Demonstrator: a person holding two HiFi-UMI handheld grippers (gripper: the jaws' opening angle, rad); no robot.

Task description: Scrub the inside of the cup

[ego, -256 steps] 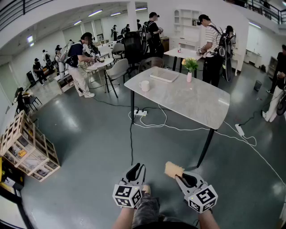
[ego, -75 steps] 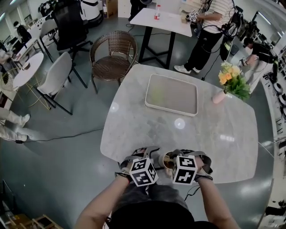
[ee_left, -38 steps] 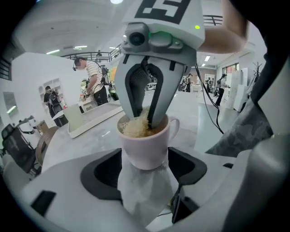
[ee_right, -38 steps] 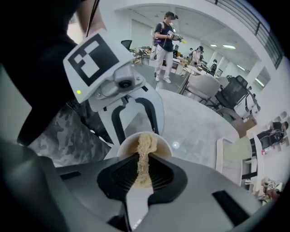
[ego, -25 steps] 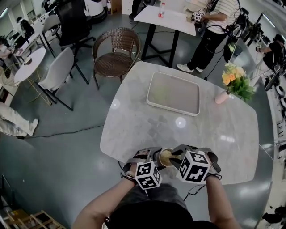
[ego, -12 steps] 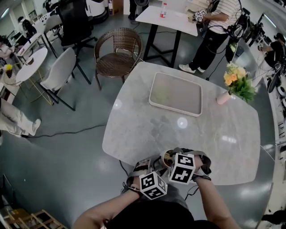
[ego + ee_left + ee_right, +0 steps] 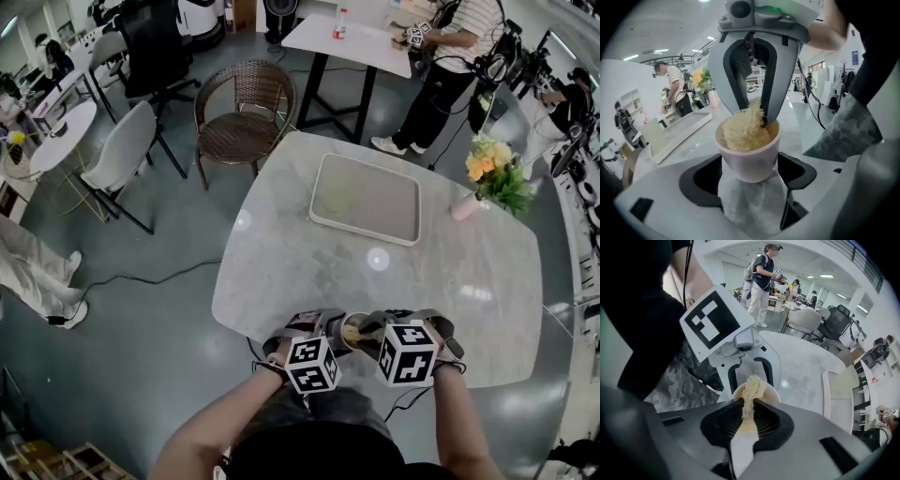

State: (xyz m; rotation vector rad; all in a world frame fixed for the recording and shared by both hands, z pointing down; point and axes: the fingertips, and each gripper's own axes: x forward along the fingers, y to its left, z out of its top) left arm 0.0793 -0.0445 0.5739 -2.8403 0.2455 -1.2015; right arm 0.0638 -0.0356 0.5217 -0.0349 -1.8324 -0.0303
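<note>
A white cup (image 7: 353, 322) is held at the table's near edge, over the marble top. My left gripper (image 7: 330, 325) is shut on the cup (image 7: 749, 154) from both sides; its jaws have just been opening a little, with the cup still between them. My right gripper (image 7: 373, 330) points steeply down into the cup and is shut on a tan fibrous scrubber (image 7: 751, 390). The scrubber (image 7: 743, 130) fills the cup's mouth and hides the inside of the cup. The right gripper's fingers (image 7: 740, 65) stand just above the cup's rim (image 7: 773, 392).
On the marble table (image 7: 450, 281) a white rectangular tray (image 7: 364, 199) lies at the far side and a pink vase of flowers (image 7: 487, 173) stands far right. A wicker chair (image 7: 242, 112) and people stand beyond the table.
The right gripper has rolled slightly with the scrubber still in the cup. Both hands stay at the table's near edge and the cup has not left the left gripper.
</note>
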